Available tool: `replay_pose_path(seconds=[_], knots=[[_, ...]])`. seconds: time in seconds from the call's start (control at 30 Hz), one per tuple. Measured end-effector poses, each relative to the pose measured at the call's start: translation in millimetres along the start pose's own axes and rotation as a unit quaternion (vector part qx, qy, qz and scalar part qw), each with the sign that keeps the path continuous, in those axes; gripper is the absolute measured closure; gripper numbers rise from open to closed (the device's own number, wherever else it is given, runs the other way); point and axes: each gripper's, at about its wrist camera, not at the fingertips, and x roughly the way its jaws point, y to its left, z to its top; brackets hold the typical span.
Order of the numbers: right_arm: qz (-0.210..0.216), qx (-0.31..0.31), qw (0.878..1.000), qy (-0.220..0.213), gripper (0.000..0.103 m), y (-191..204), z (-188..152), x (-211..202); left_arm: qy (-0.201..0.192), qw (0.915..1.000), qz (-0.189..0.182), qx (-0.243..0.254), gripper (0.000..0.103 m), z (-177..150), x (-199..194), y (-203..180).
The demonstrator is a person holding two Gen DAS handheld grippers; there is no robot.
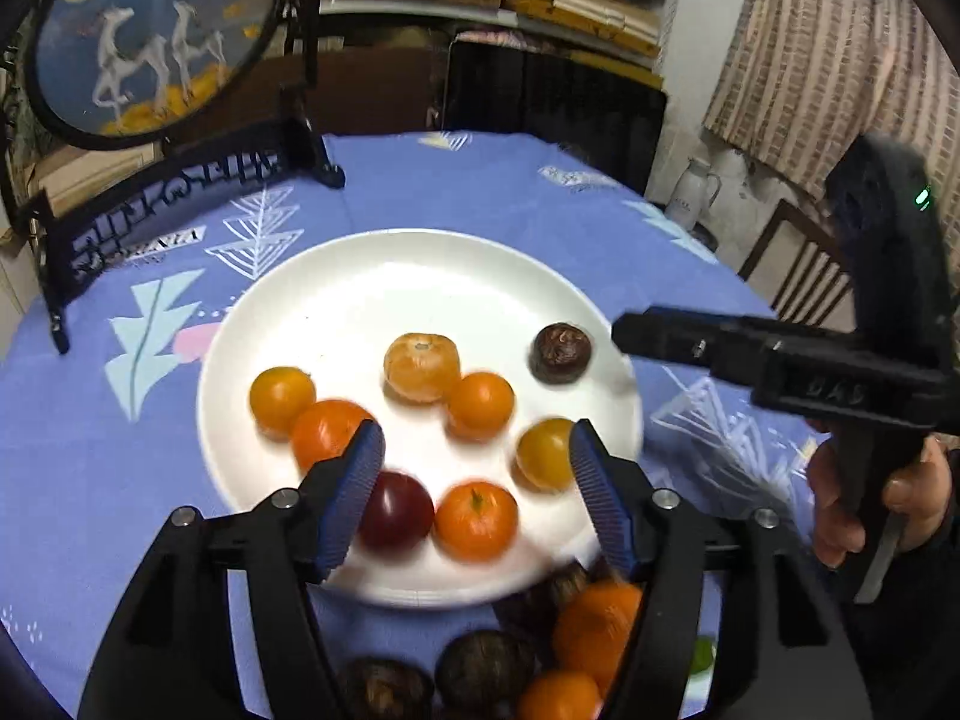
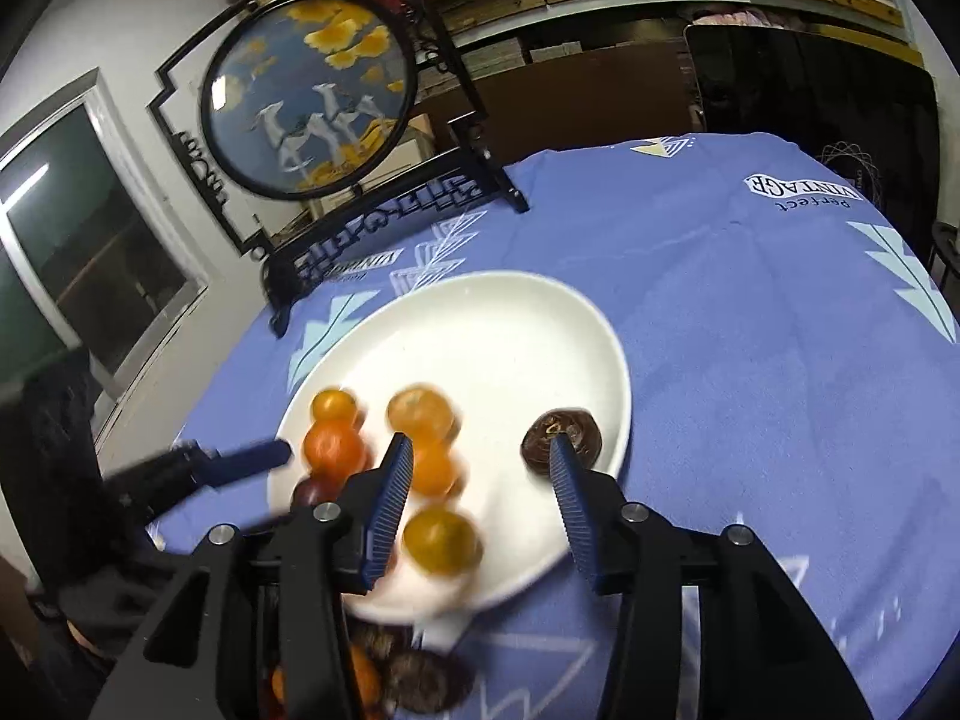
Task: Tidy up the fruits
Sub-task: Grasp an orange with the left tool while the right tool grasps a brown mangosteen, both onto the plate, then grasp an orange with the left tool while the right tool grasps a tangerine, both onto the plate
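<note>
Your left gripper point(image 1: 477, 450) stands open and empty above the white plate point(image 1: 336, 294), over its orange, yellow and dark red fruits; only here your hand point(image 1: 870, 498) shows. Your right gripper point(image 2: 480, 462) gapes empty too; the tablecloth point(image 2: 750, 360) reads "perfect VINTAGE", a brown fruit point(image 2: 564, 429) behind its right finger.

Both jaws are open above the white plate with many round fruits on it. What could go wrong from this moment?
1. The dark brown fruit sits close to the rim of the white plate; a nudge might roll it onto the tablecloth.
2. The fruits are round and packed together, so the left gripper, closing on one, may push its neighbours away.
3. The right gripper works over the same plate, so the two could collide.
</note>
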Motion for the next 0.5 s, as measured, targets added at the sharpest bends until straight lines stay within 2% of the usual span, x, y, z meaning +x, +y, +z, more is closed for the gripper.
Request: replay_pose_path(seconds=[0.1,0.3,0.5], knots=[[0.007,-0.004,1.0,0.001,0.055,3,-21,-18,-0.007,0.9998,0.0,0.021,0.04,-22,-26,-9],[0.004,-0.008,1.0,0.014,0.055,3,-69,-49,-0.001,0.9983,-0.007,0.058,0.04,-96,-84,-33],[0.006,0.001,1.0,0.024,0.055,2,-112,-65,0.015,0.9981,-0.011,0.059,0.04,-164,-111,-47]])
